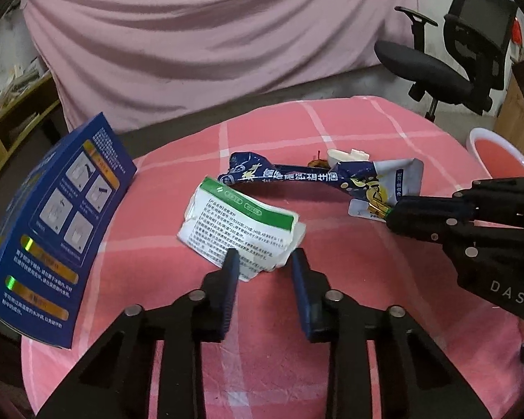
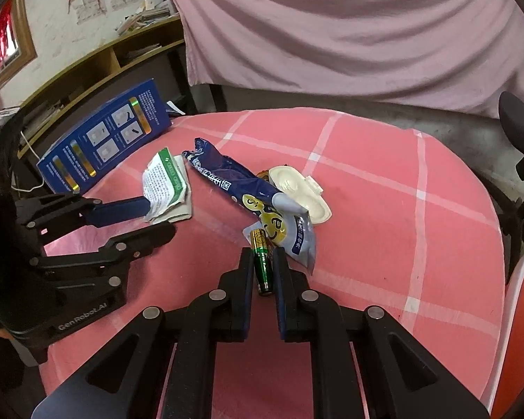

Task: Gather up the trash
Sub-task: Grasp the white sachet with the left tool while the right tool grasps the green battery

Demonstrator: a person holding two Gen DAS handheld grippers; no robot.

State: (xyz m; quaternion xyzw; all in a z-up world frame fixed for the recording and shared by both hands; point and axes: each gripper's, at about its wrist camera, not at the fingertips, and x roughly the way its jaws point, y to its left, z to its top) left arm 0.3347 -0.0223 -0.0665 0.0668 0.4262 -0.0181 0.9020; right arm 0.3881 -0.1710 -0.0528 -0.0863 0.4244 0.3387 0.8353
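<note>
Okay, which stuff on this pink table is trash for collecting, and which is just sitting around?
Trash to collect:
- battery, gripped by the right gripper
- crumpled white-and-green packet, between the left gripper's fingers
- blue snack wrapper
- cream plastic lid

Probably just lying about:
- blue box
- office chair
- pink sheet

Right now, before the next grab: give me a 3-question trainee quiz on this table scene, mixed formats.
1. True or false: the right gripper is shut on the green and gold cylindrical battery.
2. Multiple choice: the left gripper's fingers reach toward which item? A) the crumpled white paper packet with a green band B) the cream plastic lid C) the dark blue cardboard box
3. Fill in: the crumpled dark blue foil snack wrapper lies on a pink ____ tablecloth.

Key: 1 true; 2 A; 3 checked
</note>
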